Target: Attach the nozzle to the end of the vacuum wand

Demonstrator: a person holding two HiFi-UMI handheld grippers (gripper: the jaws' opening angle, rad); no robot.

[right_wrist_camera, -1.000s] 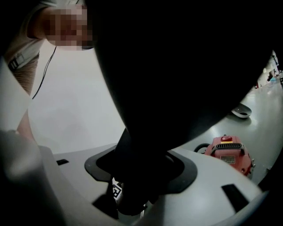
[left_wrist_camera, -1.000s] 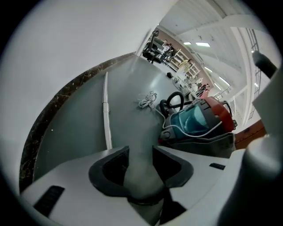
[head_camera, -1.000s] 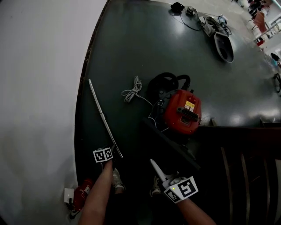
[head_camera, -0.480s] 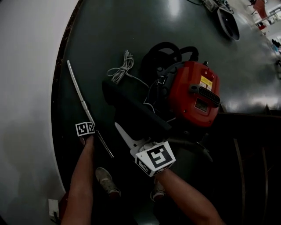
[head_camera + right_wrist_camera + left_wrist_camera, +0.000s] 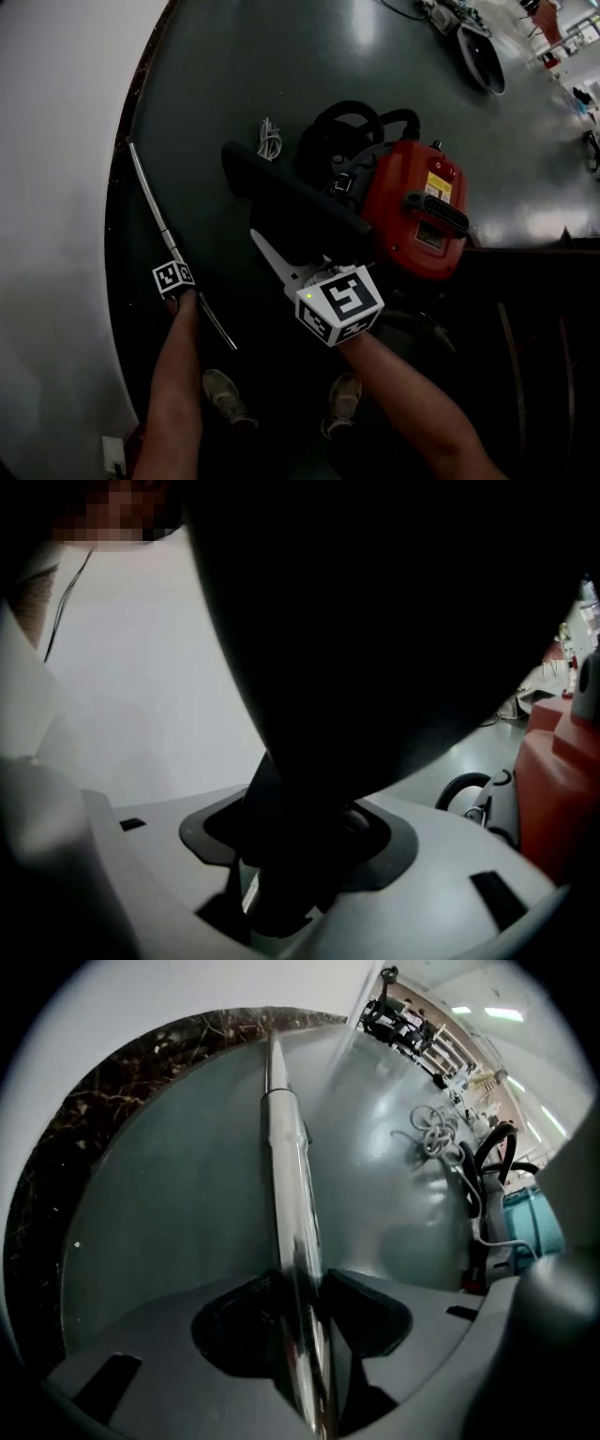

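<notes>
A chrome vacuum wand [image 5: 150, 202] lies on the dark green floor along the curved edge by the white wall. My left gripper [image 5: 178, 281] points steeply down over it, a little above its near end. The jaws are closing, and the pads touch both sides of the wand [image 5: 286, 1166] at the left gripper [image 5: 298, 1283]. A long black floor nozzle [image 5: 291, 206] hangs above the floor in my right gripper [image 5: 272, 253], which is shut on its neck. In the right gripper view the nozzle [image 5: 375, 621] fills most of the picture above the right gripper [image 5: 291, 855].
A red vacuum canister [image 5: 417, 220] with a coiled black hose [image 5: 347, 122] stands just right of the nozzle. A white cable coil [image 5: 269, 139] lies behind it. A grey oval object [image 5: 483, 56] sits far back right. The person's shoes [image 5: 223, 394] are below.
Both grippers have sunk towards the floor. My left gripper has shifted from the wand's near end to a spot further up it. The nozzle now hides part of the cable coil.
</notes>
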